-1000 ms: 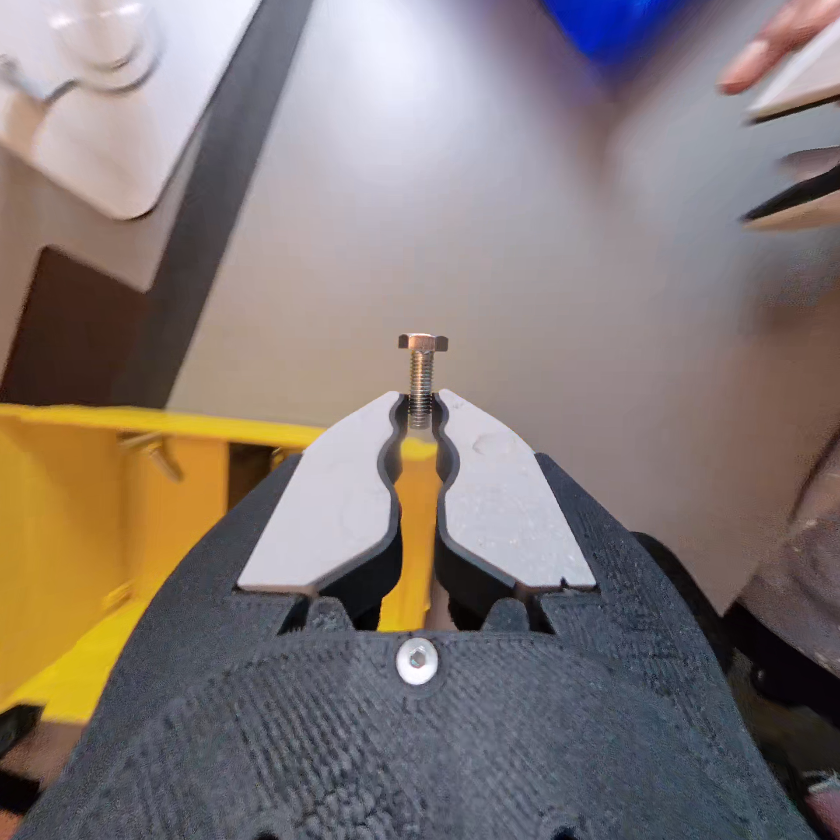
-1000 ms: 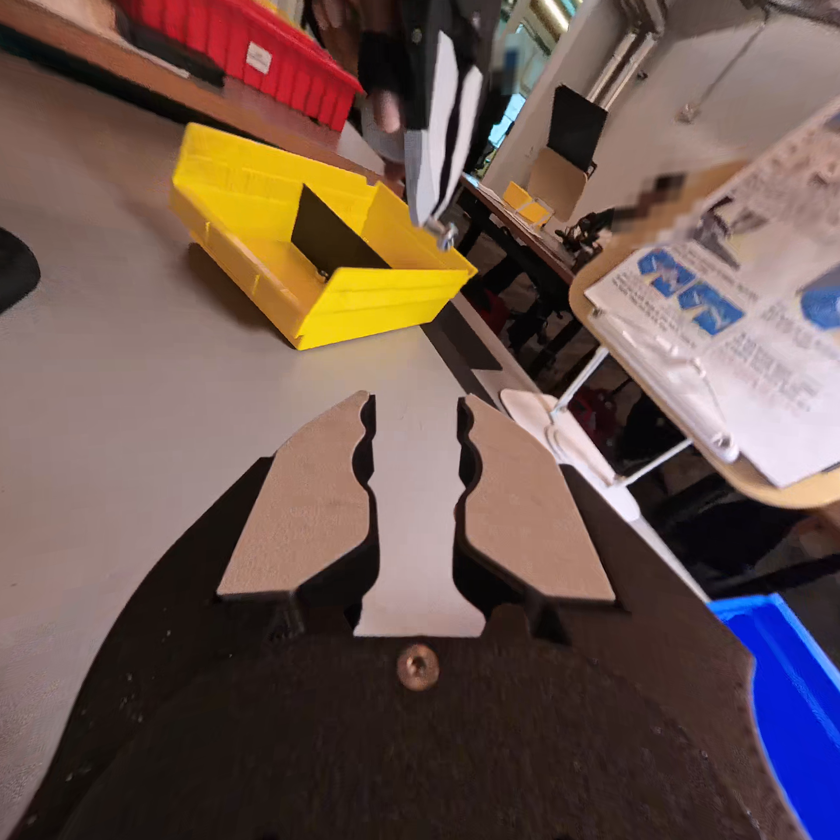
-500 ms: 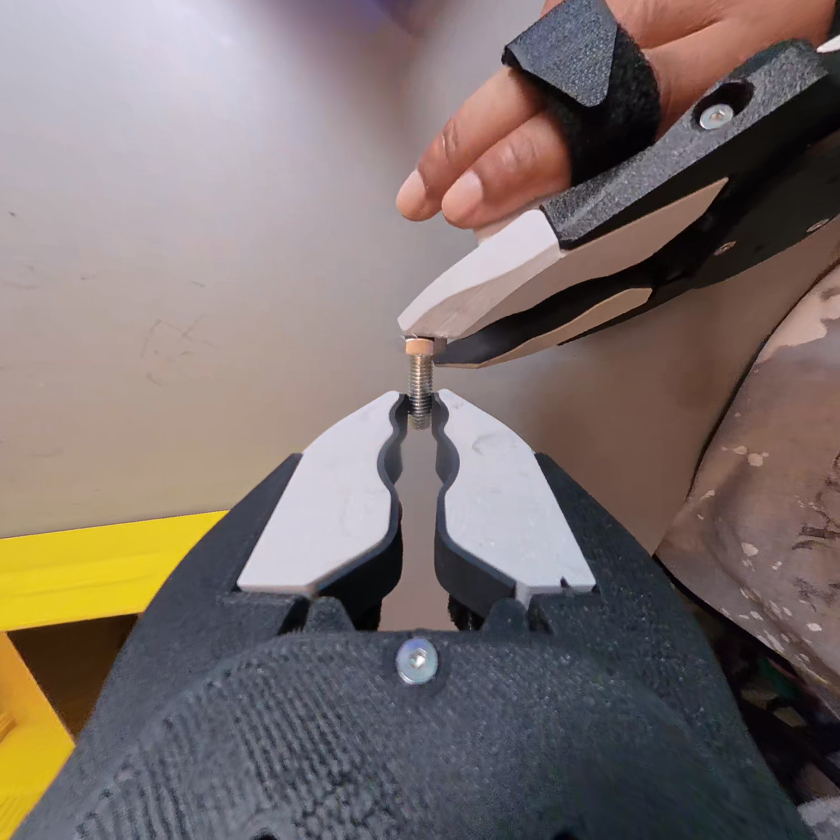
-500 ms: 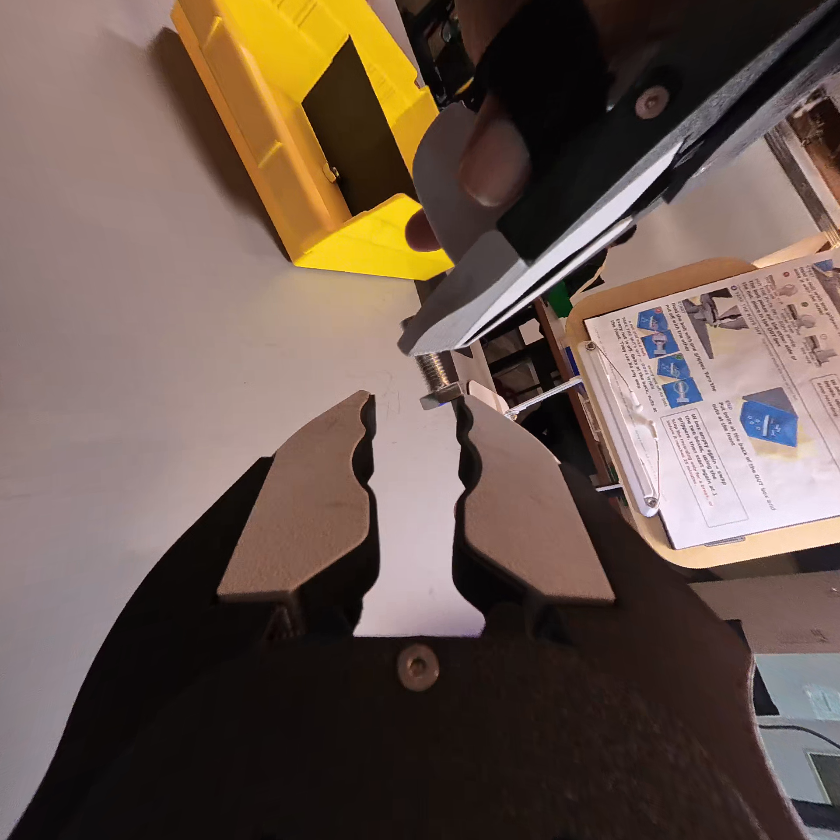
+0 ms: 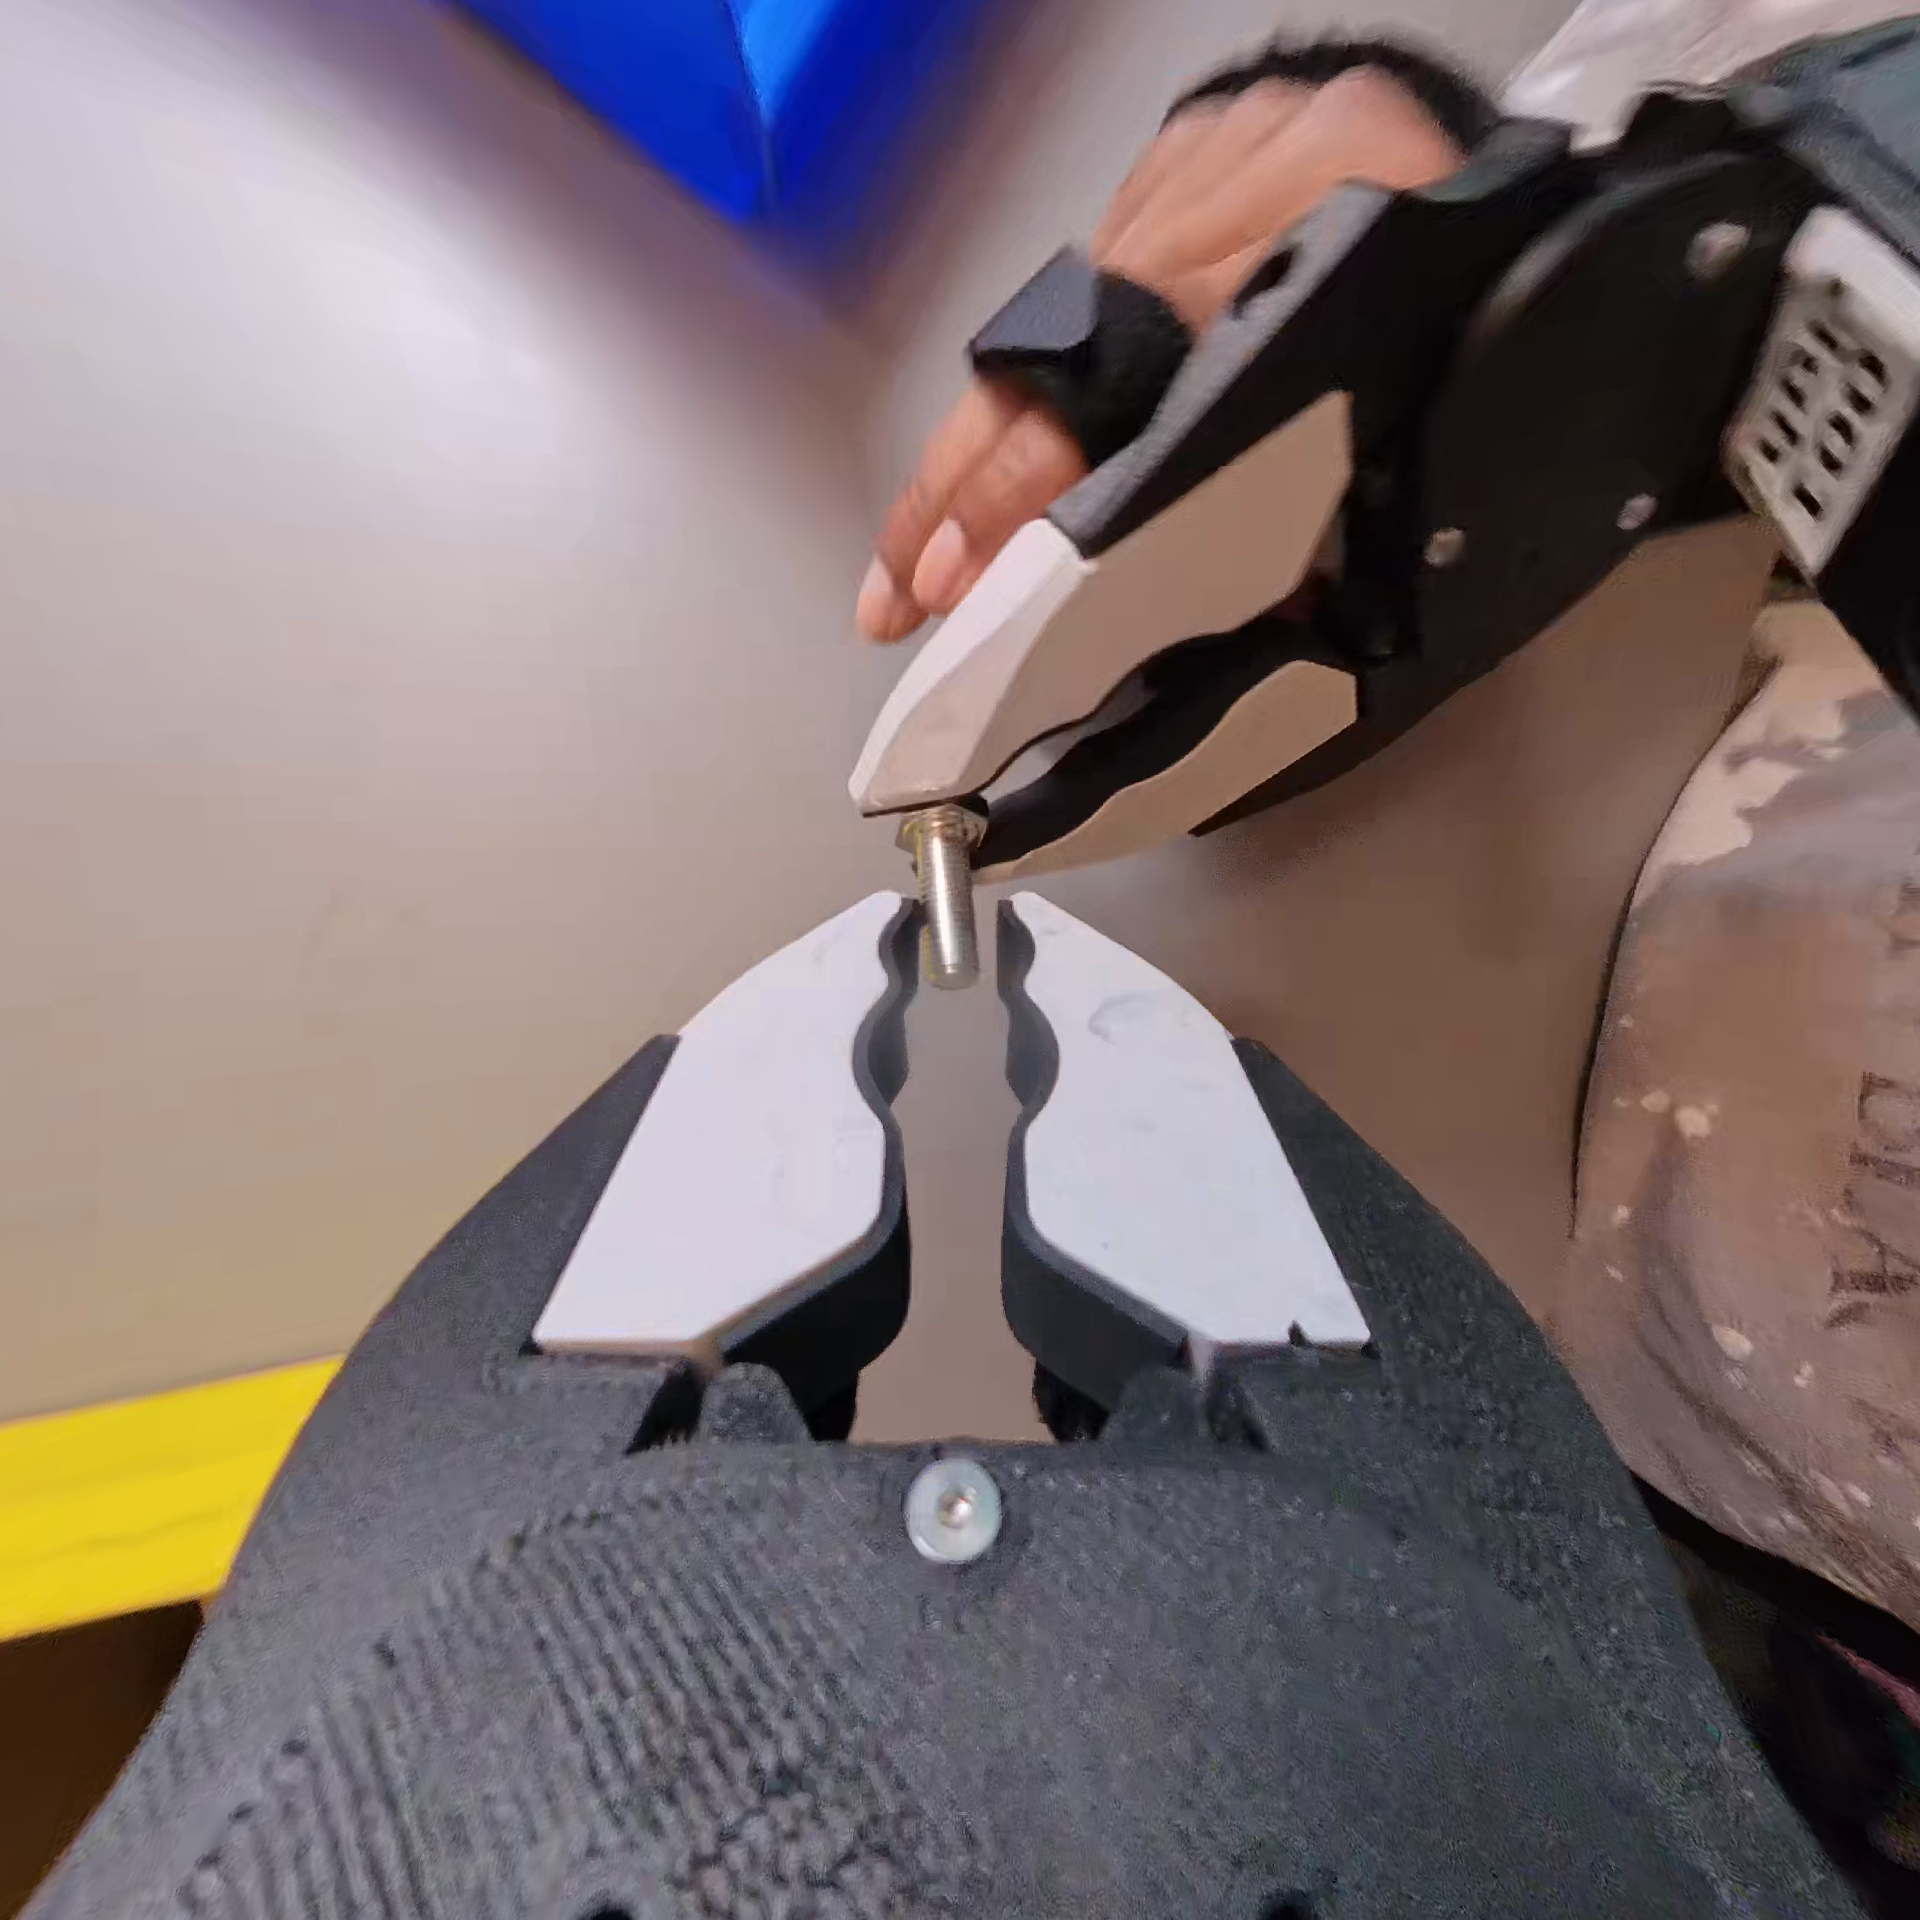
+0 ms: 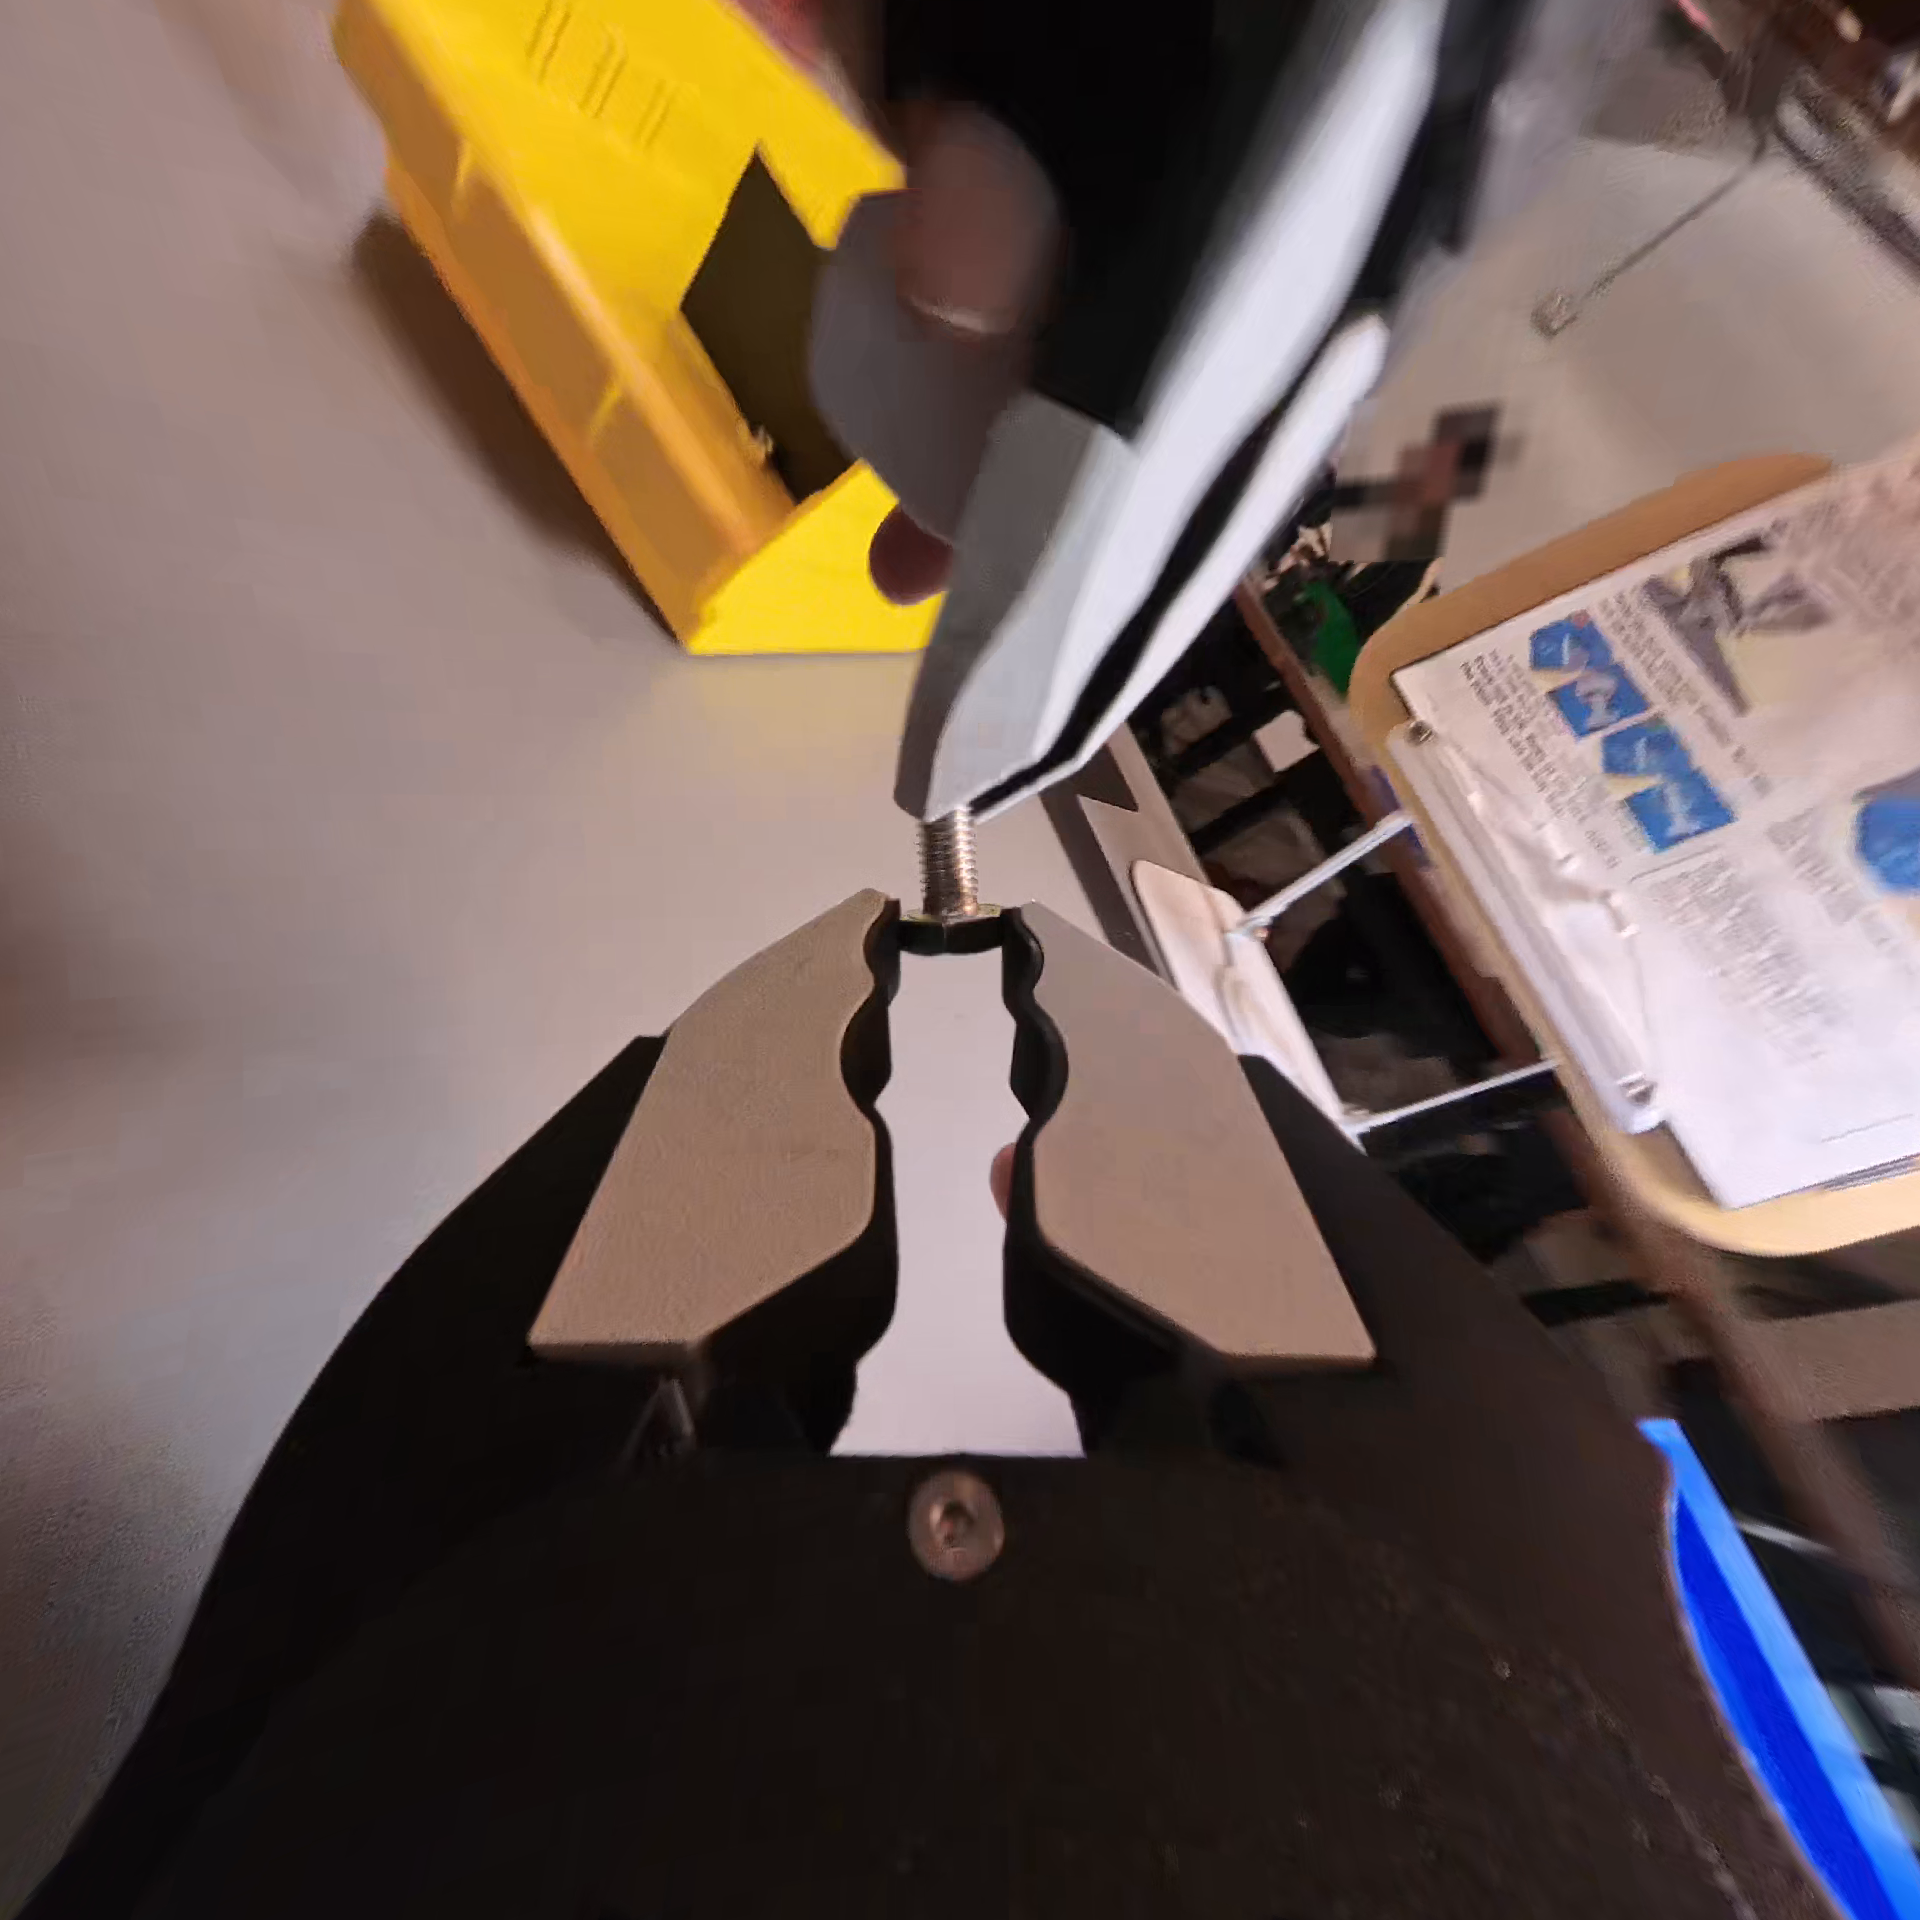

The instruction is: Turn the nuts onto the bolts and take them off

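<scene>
Now the right hand-held gripper (image 6: pixel 951 916) pinches the head of the bolt (image 5: pixel 945 935) in the middle of the frame, and the left hand-held gripper (image 5: pixel 951 906) sits a little open around its stem, so a slipping pinch could drop it onto the counter (image 5: pixel 364 727).

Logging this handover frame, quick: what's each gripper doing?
Left gripper: slightly open, the bolt shank between its fingers, unclamped.
Right gripper: shut on the bolt's head.

Workshop or lab: grey workbench (image 6: pixel 312 831), yellow parts bin (image 6: pixel 623 312), blue bin (image 5: pixel 769 114), clipboard instruction sheet (image 6: pixel 1714 883).
</scene>
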`<act>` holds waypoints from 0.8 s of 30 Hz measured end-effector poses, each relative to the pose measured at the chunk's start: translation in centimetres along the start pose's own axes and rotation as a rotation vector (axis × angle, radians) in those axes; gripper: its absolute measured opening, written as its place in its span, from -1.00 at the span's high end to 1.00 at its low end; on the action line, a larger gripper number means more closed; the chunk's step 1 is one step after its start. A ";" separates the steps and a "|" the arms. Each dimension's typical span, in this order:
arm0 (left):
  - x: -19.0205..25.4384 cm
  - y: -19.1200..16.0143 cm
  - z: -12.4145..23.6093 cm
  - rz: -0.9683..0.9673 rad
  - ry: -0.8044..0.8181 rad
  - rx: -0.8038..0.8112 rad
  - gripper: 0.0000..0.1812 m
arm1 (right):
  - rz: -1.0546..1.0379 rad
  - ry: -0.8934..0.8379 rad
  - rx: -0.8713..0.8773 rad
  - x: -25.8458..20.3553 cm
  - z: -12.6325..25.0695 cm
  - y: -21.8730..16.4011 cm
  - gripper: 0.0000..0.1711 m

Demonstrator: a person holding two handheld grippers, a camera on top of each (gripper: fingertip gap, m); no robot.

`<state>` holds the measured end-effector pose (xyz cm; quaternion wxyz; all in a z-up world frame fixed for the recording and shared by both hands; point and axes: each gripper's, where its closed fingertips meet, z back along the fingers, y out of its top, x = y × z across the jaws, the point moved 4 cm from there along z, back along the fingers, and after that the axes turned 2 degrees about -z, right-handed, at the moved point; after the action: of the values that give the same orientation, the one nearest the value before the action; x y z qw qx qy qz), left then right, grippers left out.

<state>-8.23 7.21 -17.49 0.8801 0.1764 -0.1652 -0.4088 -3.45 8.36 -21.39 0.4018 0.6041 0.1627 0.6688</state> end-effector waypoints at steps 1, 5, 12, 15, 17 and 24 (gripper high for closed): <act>0.1 0.5 0.5 -0.016 0.008 0.072 0.80 | -0.097 0.014 0.035 0.6 0.3 0.1 0.79; 1.2 2.6 3.0 -0.079 -0.035 0.448 0.67 | -0.468 0.082 0.236 3.4 1.7 0.9 0.78; 2.1 4.5 4.1 -0.174 -0.094 0.795 0.70 | -0.872 0.284 0.528 6.0 4.1 2.4 0.78; 2.2 4.7 3.2 -0.201 -0.112 0.808 0.74 | -0.883 0.318 0.530 5.7 4.3 2.1 0.78; 2.3 4.4 2.8 -0.215 -0.127 0.788 0.72 | -0.872 0.330 0.515 5.4 4.2 1.9 0.78; 2.3 3.6 2.4 -0.238 -0.124 0.789 0.73 | -0.871 0.379 0.522 4.3 4.0 1.8 0.78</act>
<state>-5.51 7.14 -13.44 0.6800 0.4930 -0.3404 -0.4227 -0.05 9.30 -16.37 0.4421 0.4290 0.6285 0.4749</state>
